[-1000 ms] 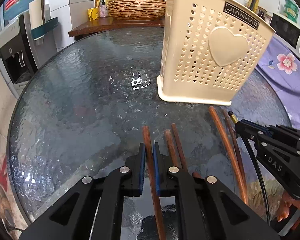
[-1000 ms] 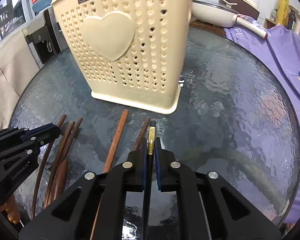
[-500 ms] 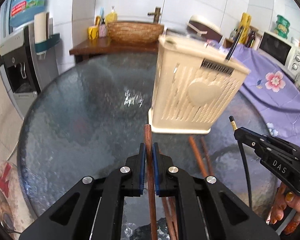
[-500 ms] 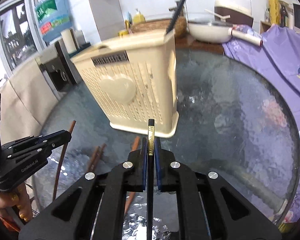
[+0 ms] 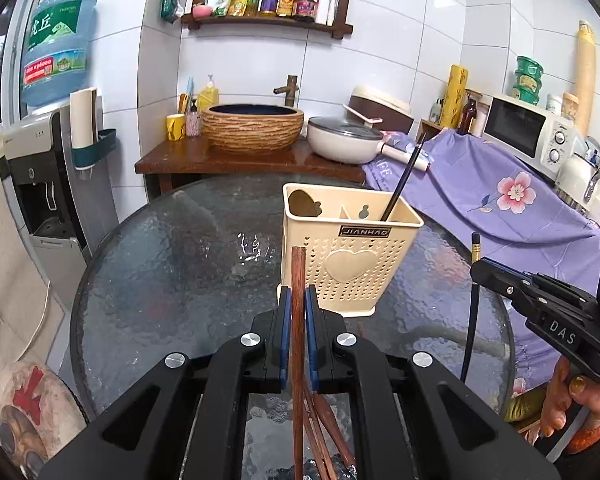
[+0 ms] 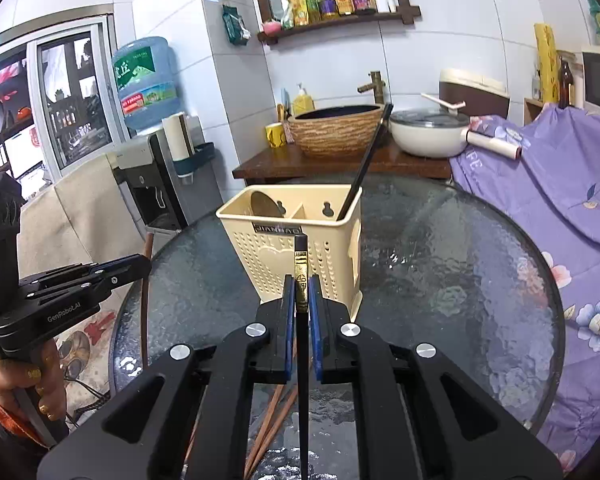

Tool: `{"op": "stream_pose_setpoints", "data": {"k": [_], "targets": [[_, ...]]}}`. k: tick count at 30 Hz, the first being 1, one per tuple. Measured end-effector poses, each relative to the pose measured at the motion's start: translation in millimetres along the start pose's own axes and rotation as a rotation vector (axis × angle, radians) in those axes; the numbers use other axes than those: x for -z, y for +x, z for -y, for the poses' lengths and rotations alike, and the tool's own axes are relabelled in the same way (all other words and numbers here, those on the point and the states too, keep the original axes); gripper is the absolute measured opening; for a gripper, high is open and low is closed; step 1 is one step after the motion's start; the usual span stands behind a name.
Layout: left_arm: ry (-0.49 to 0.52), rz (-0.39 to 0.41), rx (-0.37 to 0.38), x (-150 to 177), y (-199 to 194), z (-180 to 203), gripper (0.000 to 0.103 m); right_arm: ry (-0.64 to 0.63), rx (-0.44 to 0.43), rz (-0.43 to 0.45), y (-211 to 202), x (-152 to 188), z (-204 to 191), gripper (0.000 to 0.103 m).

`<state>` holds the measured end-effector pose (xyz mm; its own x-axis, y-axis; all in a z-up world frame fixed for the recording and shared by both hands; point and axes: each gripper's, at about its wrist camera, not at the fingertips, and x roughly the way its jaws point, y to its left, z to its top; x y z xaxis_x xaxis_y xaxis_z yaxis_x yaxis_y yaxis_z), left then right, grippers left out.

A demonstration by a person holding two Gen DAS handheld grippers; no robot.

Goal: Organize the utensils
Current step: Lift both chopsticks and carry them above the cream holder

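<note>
A cream perforated utensil holder (image 5: 350, 264) (image 6: 295, 236) stands on the round glass table (image 5: 171, 280). One black chopstick (image 5: 404, 178) (image 6: 364, 168) leans in its right compartment. My left gripper (image 5: 295, 300) is shut on a brown wooden chopstick (image 5: 297, 280), raised in front of the holder. My right gripper (image 6: 302, 292) is shut on a black chopstick with a gold band (image 6: 300, 268), also raised before the holder; it shows in the left wrist view (image 5: 475, 264). Several brown chopsticks (image 5: 324, 428) (image 6: 271, 420) lie on the table under the grippers.
Behind the table a wooden counter holds a woven basin (image 5: 251, 126) and a white pan (image 5: 346, 140). A purple flowered cloth (image 5: 500, 200) covers the right side. A water dispenser (image 5: 39, 184) stands at left.
Both grippers have lifted their chopsticks off the table and risen well above it; the holder's open top now shows from above.
</note>
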<state>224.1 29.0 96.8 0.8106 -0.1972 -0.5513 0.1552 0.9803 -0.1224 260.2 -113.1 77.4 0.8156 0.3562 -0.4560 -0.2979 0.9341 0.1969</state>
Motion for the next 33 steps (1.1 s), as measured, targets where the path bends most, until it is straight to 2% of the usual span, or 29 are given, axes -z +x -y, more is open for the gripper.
{"op": "stream_pose_setpoints", "data": {"k": [11, 18, 33], "targets": [[0.011, 0.033, 0.053, -4, -28, 0, 0.007, -0.05, -0.025, -0.003, -17, 1, -11, 0.008], [0.035, 0.062, 0.083, -16, -42, 6, 0.007, -0.051, -0.061, 0.016, -36, -10, -14, 0.008], [0.071, 0.062, 0.09, -39, -30, 23, 0.007, -0.096, -0.066, 0.008, -32, -39, -19, 0.008]]}}
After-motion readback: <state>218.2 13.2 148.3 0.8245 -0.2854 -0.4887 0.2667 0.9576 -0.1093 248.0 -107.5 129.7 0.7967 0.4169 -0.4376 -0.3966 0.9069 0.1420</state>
